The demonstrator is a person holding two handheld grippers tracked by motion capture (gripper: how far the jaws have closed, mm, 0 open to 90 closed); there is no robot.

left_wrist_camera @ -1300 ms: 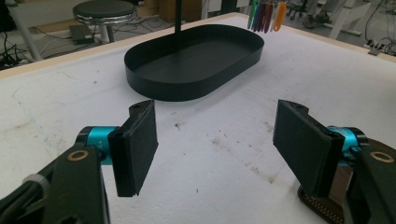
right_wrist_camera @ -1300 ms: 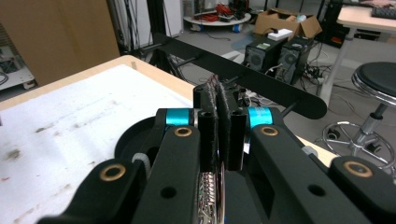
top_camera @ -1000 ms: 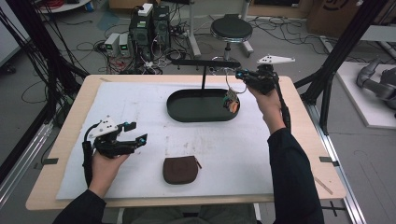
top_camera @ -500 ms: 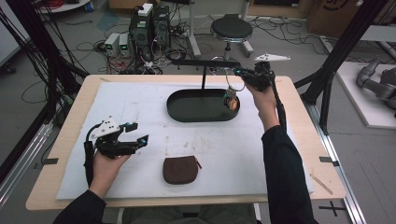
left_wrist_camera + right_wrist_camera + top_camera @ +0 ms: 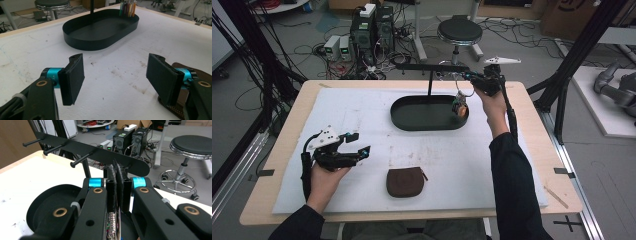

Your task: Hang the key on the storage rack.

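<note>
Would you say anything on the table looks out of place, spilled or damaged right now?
Nothing stands out. The black tray with its peg rack stands upright, and the brown pouch lies flat. The white mat carries a few small dark specks and faint marks, nothing spilled.

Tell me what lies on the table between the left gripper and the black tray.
Nothing. In the left gripper view, only bare white mat runs from the open left gripper to the black tray. The brown pouch sits off to the side.
</note>
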